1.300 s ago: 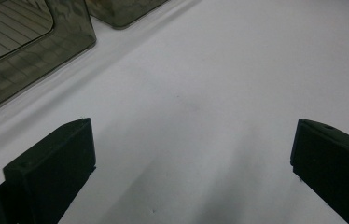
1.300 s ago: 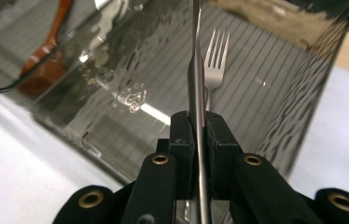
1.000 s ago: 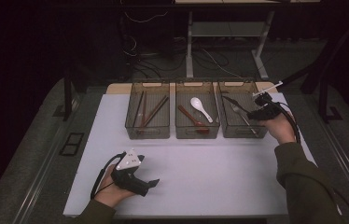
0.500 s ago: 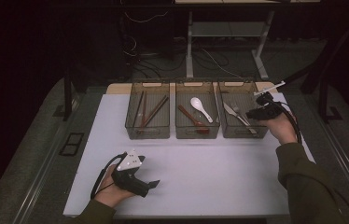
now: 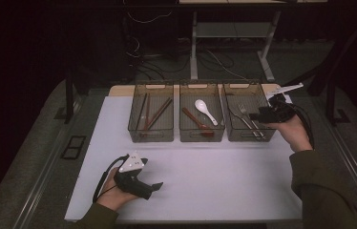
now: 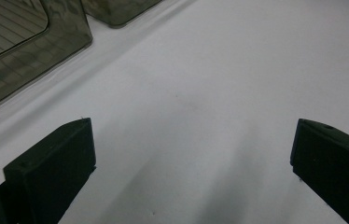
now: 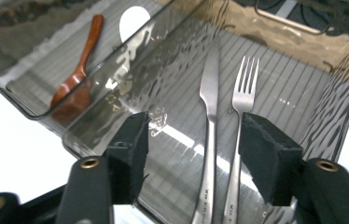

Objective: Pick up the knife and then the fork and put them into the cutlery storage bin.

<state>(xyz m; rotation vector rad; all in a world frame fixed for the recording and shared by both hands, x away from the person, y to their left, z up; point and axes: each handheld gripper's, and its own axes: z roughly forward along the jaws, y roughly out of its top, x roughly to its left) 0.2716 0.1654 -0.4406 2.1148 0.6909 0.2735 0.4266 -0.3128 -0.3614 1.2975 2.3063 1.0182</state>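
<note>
Jaws of the right claw (image 7: 193, 156) are parted and empty above the right bin (image 5: 250, 136), where a knife (image 7: 208, 116) and fork (image 7: 242, 107) now lie side by side; a second earlier the fork was not seen there, so a drop-off seems finished. Left claw (image 6: 191, 163) is held open, empty, over bare desk (image 5: 215, 176). Spoons (image 5: 200, 117) and chopsticks (image 5: 150, 114) are sorted in the neighbouring bins; the bin wall is close beneath the jaws.

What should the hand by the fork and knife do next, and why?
Probably pull back from the right bin. The right gripper is open and empty above it, while the knife and fork already lie inside.
</note>
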